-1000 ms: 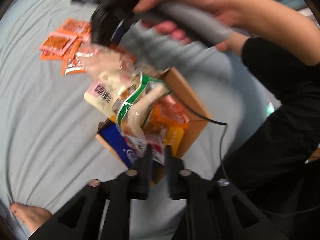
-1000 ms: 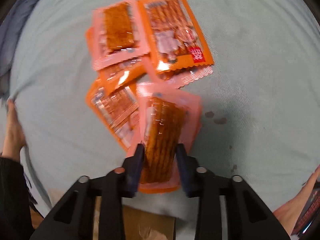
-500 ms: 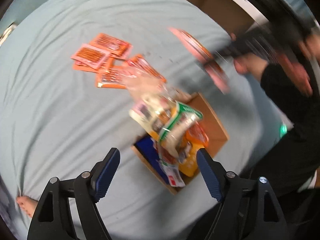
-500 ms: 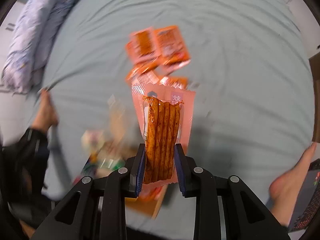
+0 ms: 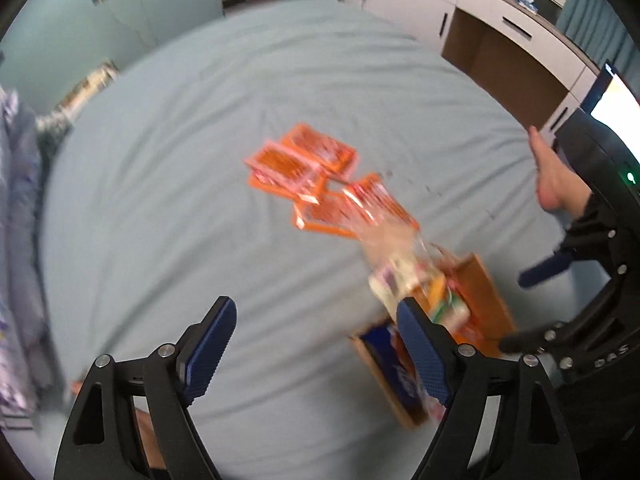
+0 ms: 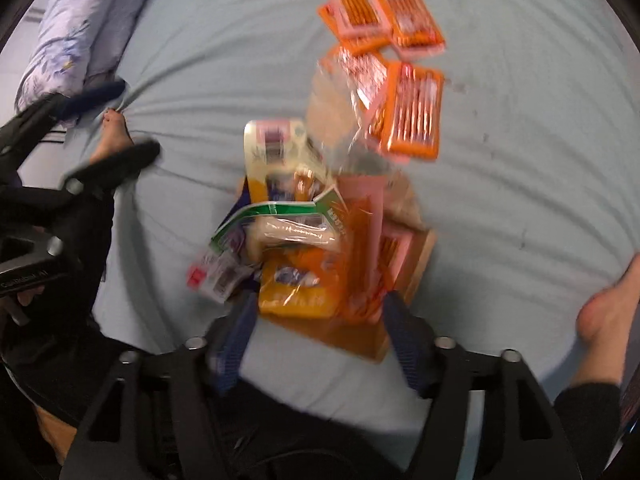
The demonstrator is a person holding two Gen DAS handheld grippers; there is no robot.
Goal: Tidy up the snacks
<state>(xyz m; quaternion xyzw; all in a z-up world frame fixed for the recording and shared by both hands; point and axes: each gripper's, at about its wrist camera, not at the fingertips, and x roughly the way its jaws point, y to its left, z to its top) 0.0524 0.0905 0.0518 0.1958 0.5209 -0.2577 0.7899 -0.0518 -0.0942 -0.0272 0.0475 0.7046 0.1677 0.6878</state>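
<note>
A cardboard box (image 6: 416,272) stuffed with snack packets stands on the pale blue bed sheet; it also shows in the left wrist view (image 5: 486,292). A pink packet of orange sticks (image 6: 366,236) stands in the box. Several orange packets (image 6: 412,110) lie on the sheet beyond the box, seen too in the left wrist view (image 5: 316,172). My right gripper (image 6: 320,344) is open and empty just above the box. My left gripper (image 5: 316,348) is open and empty, to the left of the box.
A patterned quilt (image 6: 76,28) lies at the bed's far left. Bare feet rest on the sheet (image 6: 116,140) (image 6: 608,308). White drawers and a cardboard box (image 5: 500,52) stand past the bed. A lit screen (image 5: 612,100) is at the right.
My left gripper let go of the green-edged packet into the box and opened wide. My right gripper carried the pink stick packet over to the box, released it there and opened.
</note>
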